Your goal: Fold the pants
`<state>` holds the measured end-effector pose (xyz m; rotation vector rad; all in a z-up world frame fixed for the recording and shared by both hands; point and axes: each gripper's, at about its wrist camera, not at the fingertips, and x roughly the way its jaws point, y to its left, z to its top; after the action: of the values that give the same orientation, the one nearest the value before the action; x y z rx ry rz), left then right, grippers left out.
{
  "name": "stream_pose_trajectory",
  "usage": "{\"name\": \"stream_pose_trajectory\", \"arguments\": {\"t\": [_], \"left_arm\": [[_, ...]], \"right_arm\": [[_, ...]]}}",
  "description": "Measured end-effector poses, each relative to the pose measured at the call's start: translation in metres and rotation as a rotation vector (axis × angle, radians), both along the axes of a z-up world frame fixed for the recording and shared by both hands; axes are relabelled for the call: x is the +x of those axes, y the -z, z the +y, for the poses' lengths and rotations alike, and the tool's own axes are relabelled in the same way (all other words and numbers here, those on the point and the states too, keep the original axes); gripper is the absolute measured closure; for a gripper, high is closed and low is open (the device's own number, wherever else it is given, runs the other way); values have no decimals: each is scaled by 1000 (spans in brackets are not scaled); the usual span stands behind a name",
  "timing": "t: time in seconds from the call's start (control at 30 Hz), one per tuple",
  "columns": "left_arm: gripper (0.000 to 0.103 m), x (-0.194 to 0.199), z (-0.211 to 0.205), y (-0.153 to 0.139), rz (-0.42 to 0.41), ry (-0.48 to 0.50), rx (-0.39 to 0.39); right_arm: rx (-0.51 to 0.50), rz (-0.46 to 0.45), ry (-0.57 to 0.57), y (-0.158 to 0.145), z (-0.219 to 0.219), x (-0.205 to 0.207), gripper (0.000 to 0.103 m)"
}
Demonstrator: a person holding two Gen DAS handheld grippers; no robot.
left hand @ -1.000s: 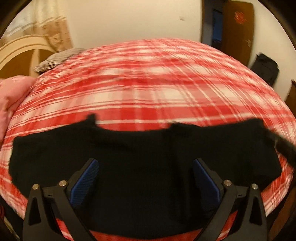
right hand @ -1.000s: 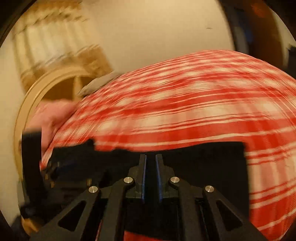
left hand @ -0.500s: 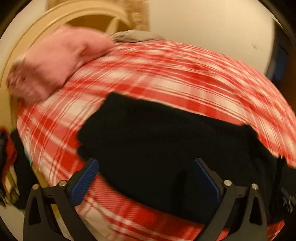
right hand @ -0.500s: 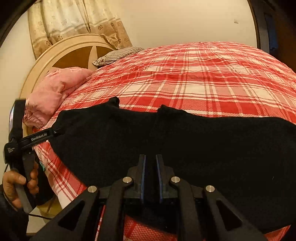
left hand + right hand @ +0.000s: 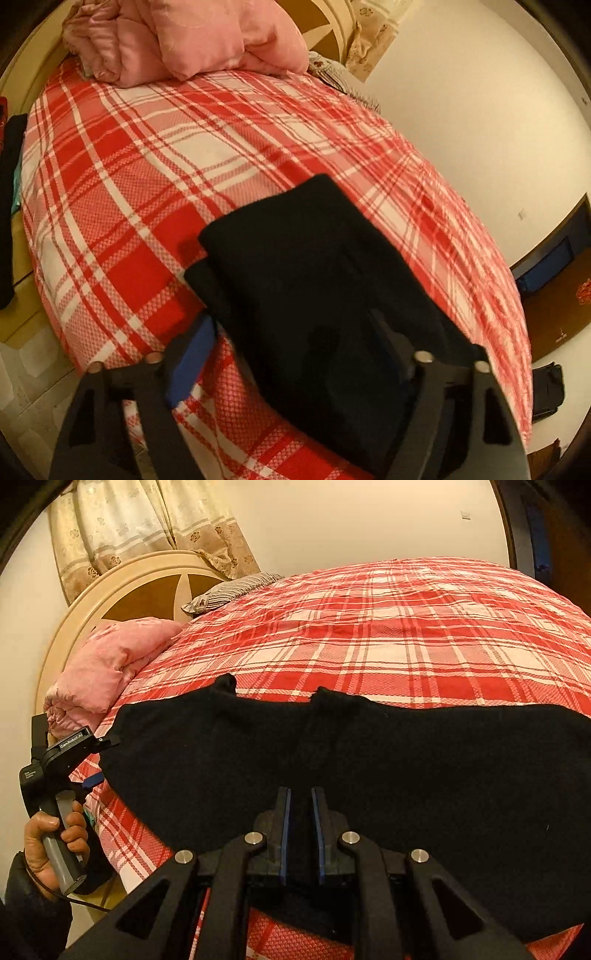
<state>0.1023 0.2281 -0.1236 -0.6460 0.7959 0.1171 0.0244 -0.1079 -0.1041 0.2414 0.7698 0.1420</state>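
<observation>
The black knit pants (image 5: 369, 775) lie spread across the near edge of the red-and-white plaid bed (image 5: 406, 627), filling the lower half of the right wrist frame. The right tongs (image 5: 301, 834) are pinched on the pants' near hem at lower centre. The left tongs (image 5: 291, 354) stand spread wide at the garment's end, one blue pad (image 5: 190, 358) showing at lower left, the other side hidden by cloth. A hand (image 5: 48, 845) grips the left tool's handle at lower left. The step looks like taking hold for a fold; next, the left tongs would need to close on the end and carry it across.
</observation>
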Motion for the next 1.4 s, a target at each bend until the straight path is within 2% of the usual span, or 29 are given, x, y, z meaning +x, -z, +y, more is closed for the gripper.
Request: {"name": "stream_pose_trajectory", "arguments": {"t": [0.03,0.13,0.2,0.27,0.37,0.63,0.77,0.9,1.1,1.27,1.4], "left_arm": [[32,-3,4,2,-13,-16,-37],[52,-11,18,6,-20,-61,-93],[74,-13,20,6,-4,-87,-77],[77,-14,22,6,-8,-90,-80],[89,-15,16,2,-31,-61,-62],[90,-17,15,-13,-72,-44,-32],[90,-17,4,-28,-99,-8,44],[91,-19,-18,-54,-161,61,131],[91,-32,-91,-100,-322,281,305],[91,-50,-166,-114,-429,504,338],[91,-65,-226,-114,-487,674,377]], "right_arm": [[0,0,-1,0,0,0,91],[6,2,1,0,-1,0,91],[21,7,4,0,-3,0,91],[35,9,6,1,-5,1,91],[38,11,8,0,-5,0,91],[71,20,16,0,-9,-2,91],[120,0,42,-5,-17,-8,91],[139,-67,103,-22,-39,-21,91],[148,-94,214,-33,-81,-39,91],[193,-87,304,-31,-114,-57,91],[205,-110,350,-34,-133,-74,91]]}}
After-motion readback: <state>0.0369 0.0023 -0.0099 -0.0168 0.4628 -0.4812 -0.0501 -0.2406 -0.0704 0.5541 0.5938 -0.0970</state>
